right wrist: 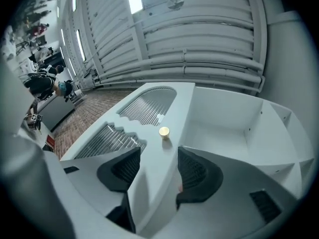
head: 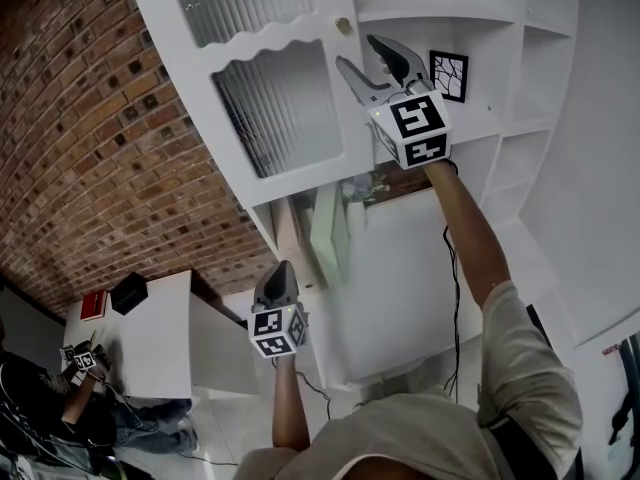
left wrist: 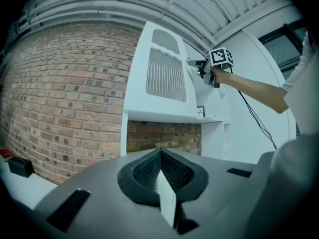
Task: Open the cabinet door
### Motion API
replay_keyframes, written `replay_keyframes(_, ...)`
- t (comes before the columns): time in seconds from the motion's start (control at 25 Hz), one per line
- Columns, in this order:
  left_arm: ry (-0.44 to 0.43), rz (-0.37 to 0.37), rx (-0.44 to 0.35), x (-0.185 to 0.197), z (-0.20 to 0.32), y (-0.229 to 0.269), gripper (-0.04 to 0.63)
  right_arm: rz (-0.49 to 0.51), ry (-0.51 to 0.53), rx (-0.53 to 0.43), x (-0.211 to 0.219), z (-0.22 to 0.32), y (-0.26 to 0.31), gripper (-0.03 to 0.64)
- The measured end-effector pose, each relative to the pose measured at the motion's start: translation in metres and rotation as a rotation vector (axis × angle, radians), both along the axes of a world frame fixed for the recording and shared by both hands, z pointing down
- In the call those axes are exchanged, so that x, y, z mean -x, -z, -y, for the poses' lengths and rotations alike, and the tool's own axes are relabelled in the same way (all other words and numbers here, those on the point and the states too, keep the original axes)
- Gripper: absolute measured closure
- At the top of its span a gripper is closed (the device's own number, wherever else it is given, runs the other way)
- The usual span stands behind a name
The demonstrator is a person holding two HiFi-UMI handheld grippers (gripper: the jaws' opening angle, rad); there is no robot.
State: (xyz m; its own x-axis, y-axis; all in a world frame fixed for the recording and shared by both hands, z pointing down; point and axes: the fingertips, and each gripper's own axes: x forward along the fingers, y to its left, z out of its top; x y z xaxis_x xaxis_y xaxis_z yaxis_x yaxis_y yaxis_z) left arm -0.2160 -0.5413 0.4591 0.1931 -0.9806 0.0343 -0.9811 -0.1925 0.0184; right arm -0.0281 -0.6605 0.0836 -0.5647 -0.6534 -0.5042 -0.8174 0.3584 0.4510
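Brick wall (head: 90, 118); cabinet door (right wrist: 170, 111) edge between parted right claw (right wrist: 158, 156).

The cabinet door (head: 330, 38) looks like smooth white-painted wood with a soft sheen, set with ribbed, translucent glass panes (head: 280, 108) and a small shiny brass-coloured metal knob (head: 344, 26). Beside it the brick wall (head: 90, 138) is rough and matt. The right gripper (head: 356, 51) has a matt grey plastic body and black rubbery pads (right wrist: 192, 171) with a fine grid texture.
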Motion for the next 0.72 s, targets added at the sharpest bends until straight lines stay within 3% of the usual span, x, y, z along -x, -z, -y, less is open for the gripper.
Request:
replay_keyframes(0.24, 0.011, 0.005, 0.001, 0.010, -0.003, 0.000, 0.569, 0.023, 0.028, 0.057, 0.007, 0.016, 0.008, 0.314)
replay_keyframes(0.56, 0.018, 0.006, 0.004, 0.015, -0.006, -0.001, 0.569, 0.124, 0.180, 0.216, 0.016, 0.039, -0.006, 0.311)
replay_keyframes(0.72, 0.022, 0.001, 0.006, 0.018, -0.009, -0.003, 0.570, 0.132, 0.181, 0.235, 0.021, 0.041, -0.010, 0.308)
